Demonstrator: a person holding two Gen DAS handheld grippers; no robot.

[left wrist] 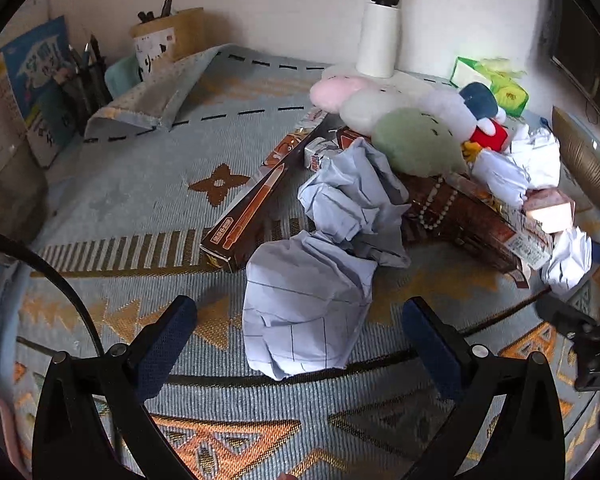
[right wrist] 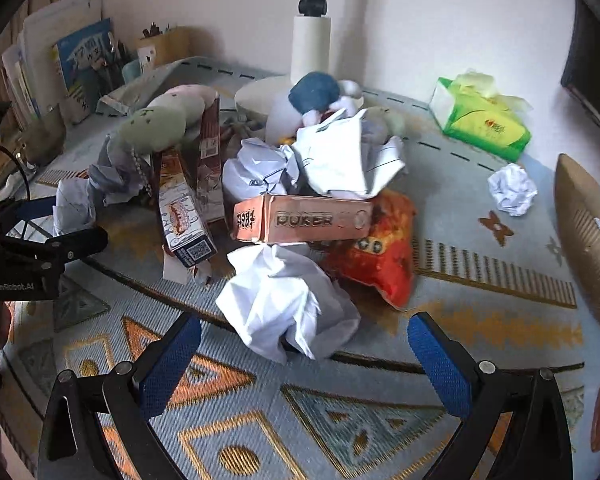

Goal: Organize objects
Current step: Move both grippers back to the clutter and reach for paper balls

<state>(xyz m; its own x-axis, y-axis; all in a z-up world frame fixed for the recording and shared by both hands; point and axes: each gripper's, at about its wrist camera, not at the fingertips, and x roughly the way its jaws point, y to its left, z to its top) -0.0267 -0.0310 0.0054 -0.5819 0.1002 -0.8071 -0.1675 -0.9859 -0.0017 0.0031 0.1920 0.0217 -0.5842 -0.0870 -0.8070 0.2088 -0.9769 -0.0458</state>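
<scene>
A heap lies on the patterned cloth (left wrist: 140,184). In the left wrist view my left gripper (left wrist: 300,344) is open, its fingers on either side of a crumpled lined paper (left wrist: 304,312). Behind it lie a long brown box (left wrist: 252,212), more crumpled paper (left wrist: 356,196) and pastel plush toys (left wrist: 412,140). In the right wrist view my right gripper (right wrist: 304,360) is open just in front of a crumpled white paper (right wrist: 284,304). Behind it sit a pink POKER box (right wrist: 304,220), a red snack bag (right wrist: 380,264) and small cartons (right wrist: 184,216).
A white lamp post (right wrist: 312,44) stands at the back wall. A green tissue pack (right wrist: 480,124) and a loose paper ball (right wrist: 512,188) lie at right. Books and pen holders (left wrist: 80,76) line the left. A gold ribbed object (right wrist: 588,248) is at the right edge.
</scene>
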